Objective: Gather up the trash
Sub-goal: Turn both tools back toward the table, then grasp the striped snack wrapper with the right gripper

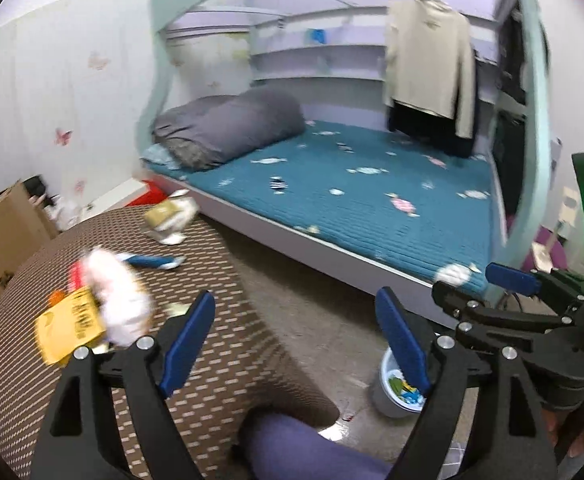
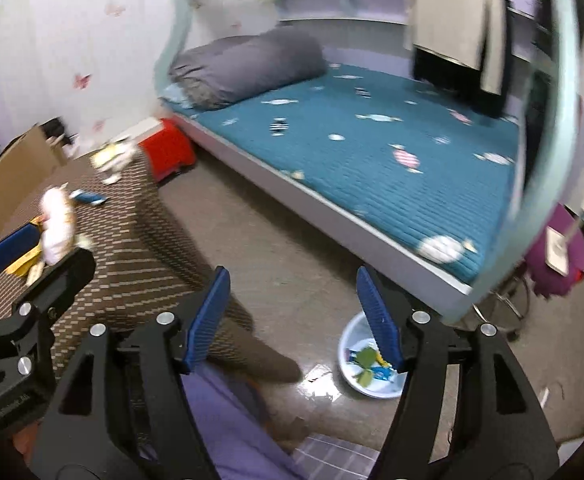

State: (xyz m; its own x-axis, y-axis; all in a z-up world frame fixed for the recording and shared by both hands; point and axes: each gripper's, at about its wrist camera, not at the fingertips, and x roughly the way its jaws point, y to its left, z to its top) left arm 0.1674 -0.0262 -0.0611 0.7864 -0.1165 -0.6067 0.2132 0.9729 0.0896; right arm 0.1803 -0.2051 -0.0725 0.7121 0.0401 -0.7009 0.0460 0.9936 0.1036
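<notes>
Both the left gripper (image 1: 295, 334) and right gripper (image 2: 292, 316) gape wide and empty. Wrappers (image 1: 92, 312) litter the brown-checked table (image 1: 220, 344); a white bin (image 2: 372, 364) sits on the floor.

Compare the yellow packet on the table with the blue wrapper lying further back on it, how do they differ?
The yellow packet is broad and flat with dark print; the blue wrapper is narrow and long with white ends. The yellow packet lies at the near edge, partly under a crumpled white wad; the blue wrapper lies alone, uncovered. Both rest on the patterned tablecloth, not yet in the white bin on the floor.
</notes>
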